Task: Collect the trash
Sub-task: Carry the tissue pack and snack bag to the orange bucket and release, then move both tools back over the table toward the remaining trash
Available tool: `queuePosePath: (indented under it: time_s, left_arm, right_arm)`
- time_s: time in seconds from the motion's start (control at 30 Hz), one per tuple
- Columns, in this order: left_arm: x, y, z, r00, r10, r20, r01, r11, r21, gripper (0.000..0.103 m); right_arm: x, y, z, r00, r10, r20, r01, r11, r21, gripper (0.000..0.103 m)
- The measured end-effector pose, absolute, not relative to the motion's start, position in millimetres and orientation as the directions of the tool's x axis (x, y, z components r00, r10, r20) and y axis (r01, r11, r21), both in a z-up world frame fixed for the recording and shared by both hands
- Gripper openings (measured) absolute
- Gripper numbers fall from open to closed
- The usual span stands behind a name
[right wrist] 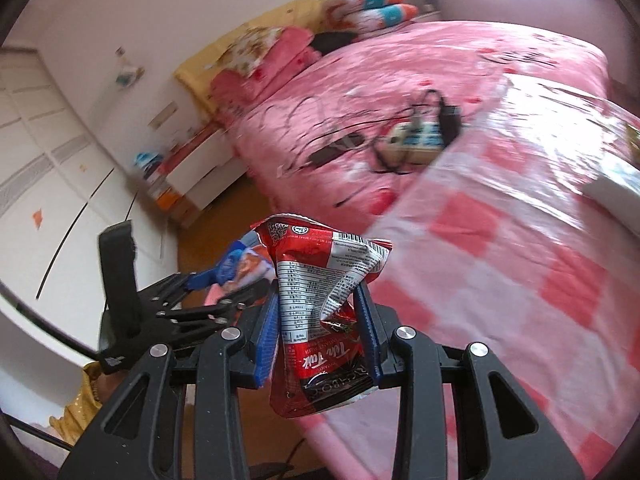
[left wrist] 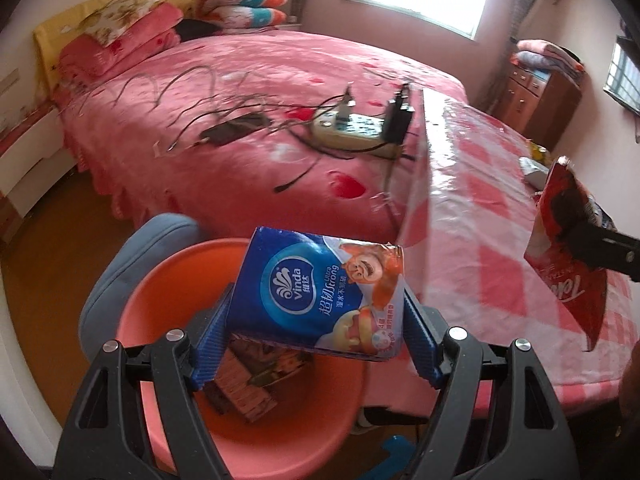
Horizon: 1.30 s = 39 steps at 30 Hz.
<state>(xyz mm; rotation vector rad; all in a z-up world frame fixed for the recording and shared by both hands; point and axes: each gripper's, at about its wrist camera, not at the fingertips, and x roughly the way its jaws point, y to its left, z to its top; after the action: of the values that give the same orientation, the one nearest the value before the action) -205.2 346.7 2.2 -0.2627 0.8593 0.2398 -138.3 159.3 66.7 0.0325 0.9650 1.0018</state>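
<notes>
My left gripper (left wrist: 316, 328) is shut on a blue Vinda tissue pack (left wrist: 316, 292), held just above a pink plastic basin (left wrist: 160, 300). Brown wrappers (left wrist: 248, 384) lie in the basin's bottom. My right gripper (right wrist: 320, 320) is shut on a crumpled red snack wrapper (right wrist: 320, 300). In the left wrist view that red wrapper (left wrist: 564, 248) hangs at the right, over the table with the pink checked cloth (left wrist: 500, 216). In the right wrist view the left gripper (right wrist: 208, 276) shows at the left with the blue pack (right wrist: 240, 264).
A bed (left wrist: 248, 92) with a pink cover lies behind, with a power strip (left wrist: 352, 128), a charger and tangled cables on it. A grey-blue chair back (left wrist: 132, 256) stands beside the basin. More packets (left wrist: 536, 160) lie at the table's far end. A wooden cabinet (left wrist: 536, 96) stands by the wall.
</notes>
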Motion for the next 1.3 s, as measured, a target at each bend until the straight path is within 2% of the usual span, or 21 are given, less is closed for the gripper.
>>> queuePosePath:
  time_s: [0.3, 0.4, 0.43, 0.5, 0.53, 0.67, 0.7, 0.83, 1.0, 1.3]
  left_arm:
    - [-228, 379, -23, 0.586, 0.139, -0.798, -0.390, 0.912, -0.127, 0.076]
    - [-234, 390, -33, 0.561, 0.144, -0.816, -0.423, 0.896, -0.133, 0.077]
    - [-235, 395, -38, 0.547, 0.142, -0.825, -0.438, 0.888, -0.137, 0.079]
    - [-239, 404, -44, 0.527, 0.145, -0.837, -0.471, 0.870, -0.146, 0.082]
    - [-241, 409, -45, 0.525, 0.146, -0.838, -0.484, 0.862, -0.153, 0.082]
    - [-246, 418, -43, 0.528, 0.166, -0.833, -0.502, 0.852, -0.148, 0.082]
    - [-246, 418, -41, 0.528, 0.177, -0.830, -0.505, 0.851, -0.140, 0.082]
    - [-244, 420, -34, 0.544, 0.194, -0.817, -0.511, 0.848, -0.139, 0.082]
    - [-240, 413, -28, 0.562, 0.182, -0.807, -0.496, 0.855, -0.153, 0.082]
    - [-223, 382, -14, 0.608, 0.113, -0.786, -0.416, 0.888, -0.194, 0.082]
  right_arm:
    - [-161, 229, 61, 0.065, 0.727, -0.684, -0.750, 0.488, 0.447, 0.037]
    - [-166, 250, 53, 0.033, 0.720, -0.693, -0.761, 0.467, 0.450, 0.040]
    - [-167, 253, 51, 0.027, 0.722, -0.691, -0.759, 0.465, 0.456, 0.043]
    - [-166, 254, 48, 0.045, 0.727, -0.685, -0.748, 0.479, 0.459, 0.066]
    - [-164, 251, 49, 0.063, 0.729, -0.681, -0.743, 0.490, 0.456, 0.072]
    - [-157, 234, 53, 0.122, 0.731, -0.671, -0.714, 0.534, 0.452, 0.077]
    - [-156, 229, 54, 0.148, 0.729, -0.669, -0.706, 0.551, 0.445, 0.083]
    - [-154, 204, 60, 0.257, 0.707, -0.659, -0.690, 0.612, 0.387, 0.089]
    - [-153, 178, 63, 0.348, 0.677, -0.649, -0.672, 0.663, 0.330, 0.091]
    - [-153, 138, 61, 0.422, 0.646, -0.636, -0.628, 0.715, 0.308, 0.091]
